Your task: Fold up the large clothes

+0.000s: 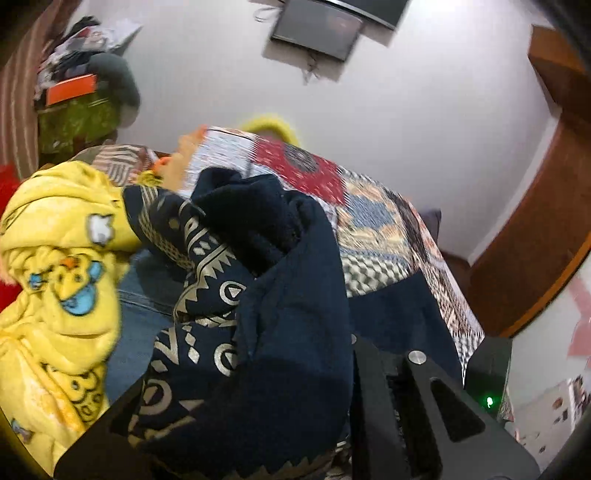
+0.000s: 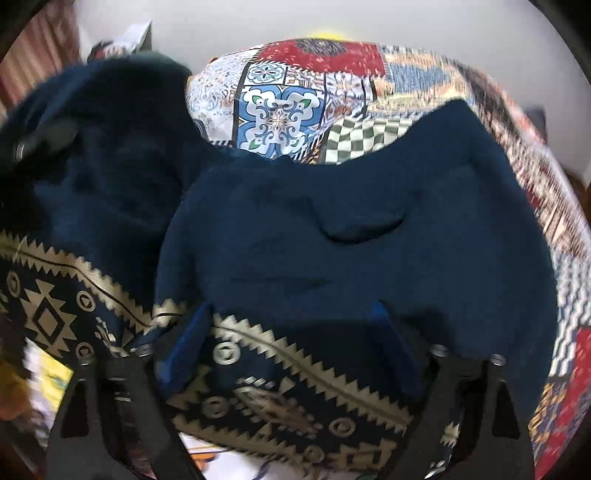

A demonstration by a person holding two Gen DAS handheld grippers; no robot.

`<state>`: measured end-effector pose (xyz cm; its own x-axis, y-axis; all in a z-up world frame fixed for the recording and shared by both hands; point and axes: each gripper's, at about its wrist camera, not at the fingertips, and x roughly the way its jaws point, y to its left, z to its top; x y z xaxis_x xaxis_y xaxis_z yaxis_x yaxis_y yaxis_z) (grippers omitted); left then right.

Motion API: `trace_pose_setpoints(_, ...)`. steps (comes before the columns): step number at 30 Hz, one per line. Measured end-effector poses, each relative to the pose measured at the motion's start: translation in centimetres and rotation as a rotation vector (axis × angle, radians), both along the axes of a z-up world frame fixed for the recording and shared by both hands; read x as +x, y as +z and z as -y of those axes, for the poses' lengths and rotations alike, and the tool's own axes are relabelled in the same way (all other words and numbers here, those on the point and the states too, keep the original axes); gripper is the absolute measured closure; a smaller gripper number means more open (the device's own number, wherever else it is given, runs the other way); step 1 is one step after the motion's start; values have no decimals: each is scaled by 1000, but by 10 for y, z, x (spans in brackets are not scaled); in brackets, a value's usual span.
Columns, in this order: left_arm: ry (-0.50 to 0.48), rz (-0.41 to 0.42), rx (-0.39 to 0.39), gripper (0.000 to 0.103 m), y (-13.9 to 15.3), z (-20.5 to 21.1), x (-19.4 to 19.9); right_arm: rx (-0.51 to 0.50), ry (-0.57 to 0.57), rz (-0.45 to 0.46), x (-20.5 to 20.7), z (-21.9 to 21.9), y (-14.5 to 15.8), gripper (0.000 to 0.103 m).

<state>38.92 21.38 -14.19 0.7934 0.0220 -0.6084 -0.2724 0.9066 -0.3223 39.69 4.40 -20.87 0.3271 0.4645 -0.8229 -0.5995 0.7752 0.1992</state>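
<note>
Left wrist view: the left gripper is clenched on a bunch of the navy garment, whose gold-patterned band drapes over its fingers and hides most of them; only the dark frame shows at the lower right; yellow cloth is heaped just to the left, touching the garment, with blue denim showing between them; the patchwork bed runs off behind, its far side open up to the white wall, where a dark screen hangs; a wooden frame closes the right side; clutter at the upper left is too blurred to read. Right wrist view: the right gripper stands released and wide, blue pads either side of the garment's patterned hem, and I cannot tell if they touch it; the garment lies spread over the bed, its left part lifted and blurred; the bed's right edge is bare; the lower corners are cut off.
</note>
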Motion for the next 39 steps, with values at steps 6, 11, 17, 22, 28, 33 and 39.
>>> trace_pose_setpoints(6, -93, -14, -27, 90, -6, 59, 30, 58, -31, -11, -8, 68, 16, 13)
trace_pose_setpoints(11, -216, -14, -26, 90, -17, 128, 51, 22, -181, 16, -6, 151, 19, 13)
trace_pose_setpoints(17, -448, -162, 49, 90, -62, 194, 63, 53, -353, -31, -5, 236, 15, 13)
trace_pose_setpoints(22, -522, -238, 161, 82, -86, 205, 55, 71, -411, -29, -13, 268, 20, 13)
trace_pose_setpoints(28, -679, -249, 117, 27, -61, 219, 15, 82, -393, 10, -17, 271, 39, 13)
trace_pose_setpoints(33, -670, -214, 122, 26, -43, 193, -22, 130, -356, 67, -22, 258, 60, 13)
trace_pose_setpoints(39, -481, -136, 221, 15, -5, 145, -28, 197, -279, 97, -13, 222, 74, 13)
